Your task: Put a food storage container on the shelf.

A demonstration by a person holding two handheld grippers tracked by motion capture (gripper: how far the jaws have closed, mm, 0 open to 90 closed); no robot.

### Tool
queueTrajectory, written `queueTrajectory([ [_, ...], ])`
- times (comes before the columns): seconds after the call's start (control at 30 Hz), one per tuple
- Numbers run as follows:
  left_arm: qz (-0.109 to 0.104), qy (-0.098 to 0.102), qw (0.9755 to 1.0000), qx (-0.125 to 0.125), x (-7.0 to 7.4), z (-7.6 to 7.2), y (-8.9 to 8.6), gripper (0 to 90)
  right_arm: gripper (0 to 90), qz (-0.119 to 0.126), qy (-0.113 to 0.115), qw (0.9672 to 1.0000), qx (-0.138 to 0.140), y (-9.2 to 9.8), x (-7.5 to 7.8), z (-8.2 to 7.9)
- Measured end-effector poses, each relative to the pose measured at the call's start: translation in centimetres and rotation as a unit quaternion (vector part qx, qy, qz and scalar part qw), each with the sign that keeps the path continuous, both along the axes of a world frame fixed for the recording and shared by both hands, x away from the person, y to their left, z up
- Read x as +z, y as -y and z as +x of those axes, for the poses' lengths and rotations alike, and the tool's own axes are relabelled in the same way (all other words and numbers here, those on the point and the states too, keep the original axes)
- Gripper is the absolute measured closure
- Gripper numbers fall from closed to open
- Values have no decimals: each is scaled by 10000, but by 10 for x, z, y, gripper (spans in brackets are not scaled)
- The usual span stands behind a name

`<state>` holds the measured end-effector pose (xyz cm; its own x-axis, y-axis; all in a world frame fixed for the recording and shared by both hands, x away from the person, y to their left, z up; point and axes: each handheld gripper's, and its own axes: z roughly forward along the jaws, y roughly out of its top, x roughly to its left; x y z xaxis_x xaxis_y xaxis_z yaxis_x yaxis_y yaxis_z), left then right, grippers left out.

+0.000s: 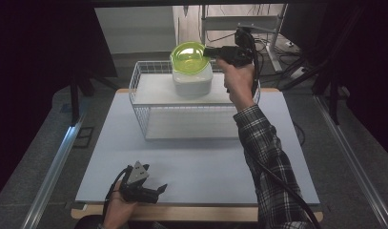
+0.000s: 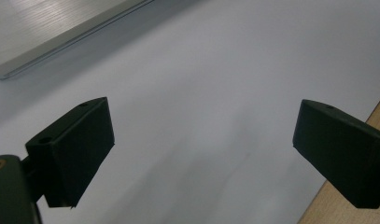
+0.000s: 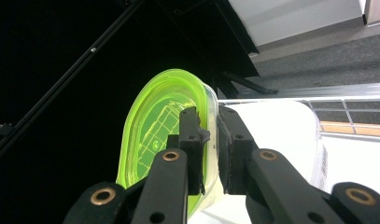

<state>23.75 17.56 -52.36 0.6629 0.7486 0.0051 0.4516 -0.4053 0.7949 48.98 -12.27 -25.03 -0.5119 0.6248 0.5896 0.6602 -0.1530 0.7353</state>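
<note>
Right gripper [image 1: 211,52] clenched on the rim of the green lid [image 1: 188,55], held tilted just above the white container [image 1: 193,80] on the wire basket [image 1: 144,90], probably to seat or lift it. Left gripper [image 1: 156,190] released, resting idle low on the surface [image 1: 201,157], well apart.

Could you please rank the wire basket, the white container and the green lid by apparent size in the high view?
1. wire basket, clearly largest.
2. white container.
3. green lid, close to the container; it is tilted, so this ranking is unsure.
</note>
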Motion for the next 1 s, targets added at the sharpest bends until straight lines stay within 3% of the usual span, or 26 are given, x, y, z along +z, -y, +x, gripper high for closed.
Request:
queueTrajectory([
  [0.33, -7, -19, 10000, -23, 0, 0, 0, 49, 804, -121, -14, 9998, -162, -6, -3, 9],
  [0.5, 15, -21, 10000, -41, 0, 0, 1, 49, 729, -350, -5, 9990, -273, -8, -3, 13],
  [0.57, 12, -38, 10000, -43, -1, 0, 1, 49, 727, -317, -46, 9991, -277, -8, -5, 15],
  [0.7, 25, -42, 10000, -54, -1, 0, 1, 49, 718, -504, -27, 9982, -338, -8, -7, 18],
  [1.0, 30, -53, 10000, -60, -1, 0, 2, 49, 659, -511, 39, 9982, -321, -9, -8, 19],
])
